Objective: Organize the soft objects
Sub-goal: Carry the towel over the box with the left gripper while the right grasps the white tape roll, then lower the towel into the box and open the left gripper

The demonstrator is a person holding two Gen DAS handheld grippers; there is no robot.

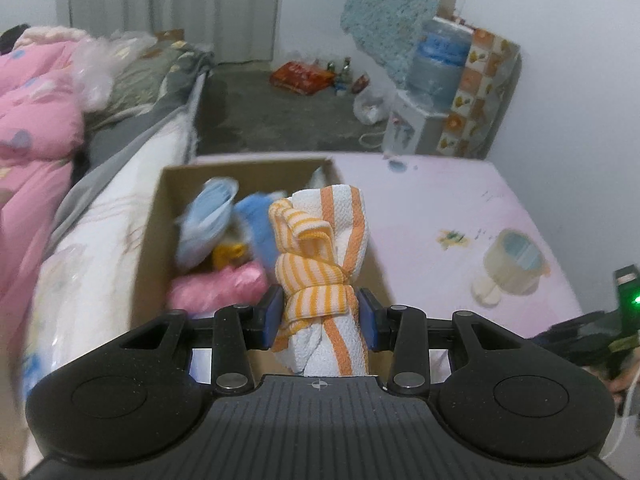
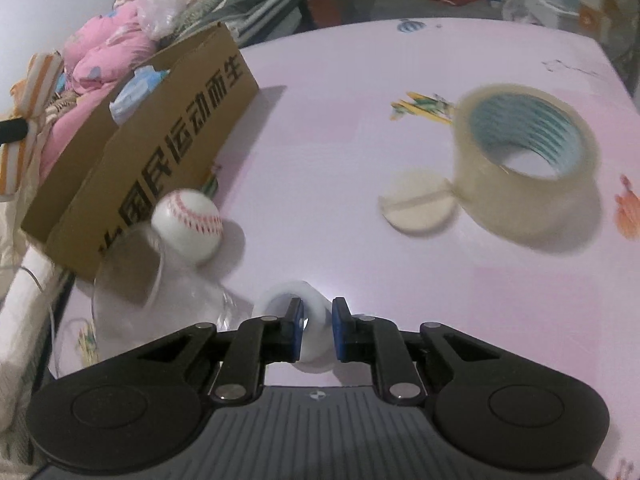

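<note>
A white towel with orange stripes [image 1: 344,216], tied in a knot, is pinched between the blue pads of my left gripper [image 1: 320,312]. It hangs over the open cardboard box [image 1: 152,232], which holds a blue mask [image 1: 208,216], a blue cloth and a pink bundle [image 1: 220,288]. My right gripper [image 2: 318,320] is low over the pink table, its pads closed on the white neck [image 2: 272,300] of a clear plastic bottle [image 2: 132,280] lying on its side. A white baseball [image 2: 187,226] rests against the printed side of the box [image 2: 160,152].
A roll of clear tape [image 2: 524,168] and a pale round pad [image 2: 416,208] lie to the right on the table. A bed with a pink quilt [image 1: 32,120] runs along the left. A water dispenser [image 1: 436,72] stands past the table's far edge.
</note>
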